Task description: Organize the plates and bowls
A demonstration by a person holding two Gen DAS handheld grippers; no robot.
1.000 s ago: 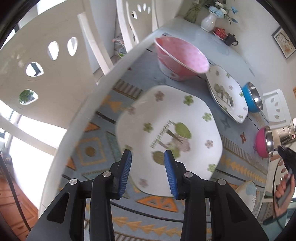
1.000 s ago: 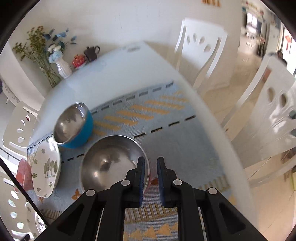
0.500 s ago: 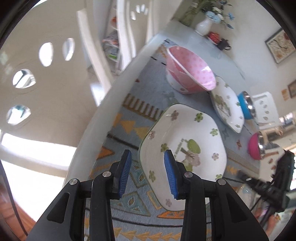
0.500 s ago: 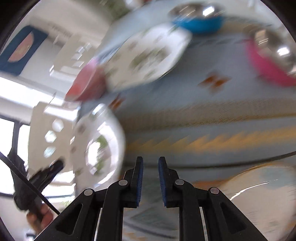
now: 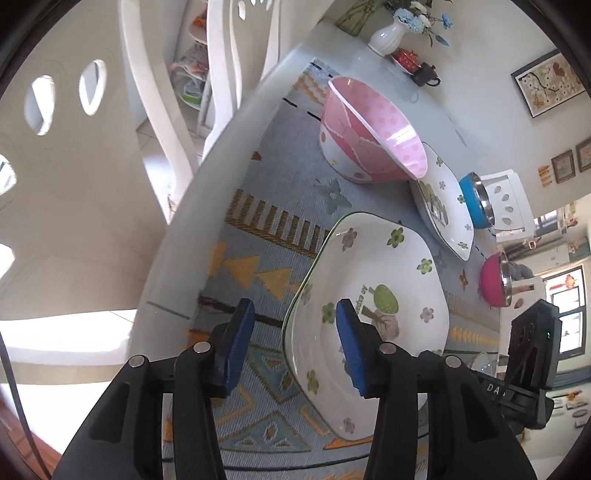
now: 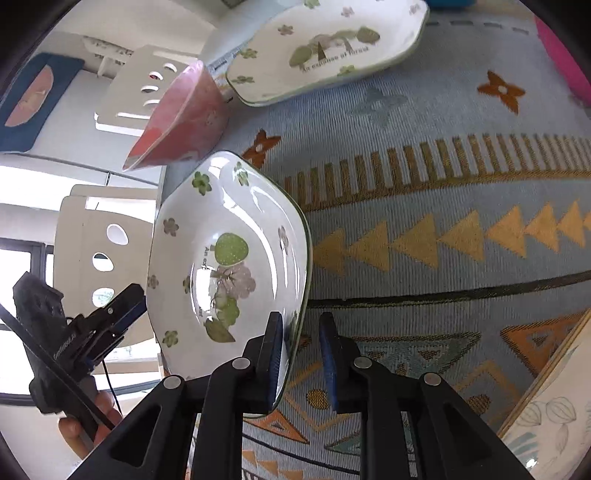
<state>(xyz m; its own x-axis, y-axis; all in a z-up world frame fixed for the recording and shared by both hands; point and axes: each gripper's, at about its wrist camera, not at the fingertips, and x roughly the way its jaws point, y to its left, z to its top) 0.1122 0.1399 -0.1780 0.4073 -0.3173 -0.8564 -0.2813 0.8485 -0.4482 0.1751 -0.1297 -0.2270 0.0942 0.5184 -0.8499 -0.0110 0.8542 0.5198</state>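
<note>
- Left gripper [image 5: 291, 341]: blue pads have just been spreading and stand wide astride the near rim of the white, flower-printed ceramic plate [image 5: 373, 317], not pressing it.
- Right gripper [image 6: 301, 354]: pads narrow, just parting slightly, straddling the plate's opposite rim.
- The plate lies on the patterned blue tablecloth [image 5: 280, 206], near the pink polka-dot bowl [image 5: 369, 129].

A patterned mat [image 5: 280, 236] covers the desk [image 5: 173, 243] — white chairs [image 5: 74, 155] beside it, a vase [image 5: 386, 35] of flowers and a dark teapot [image 5: 426, 75] at the far end.
</note>
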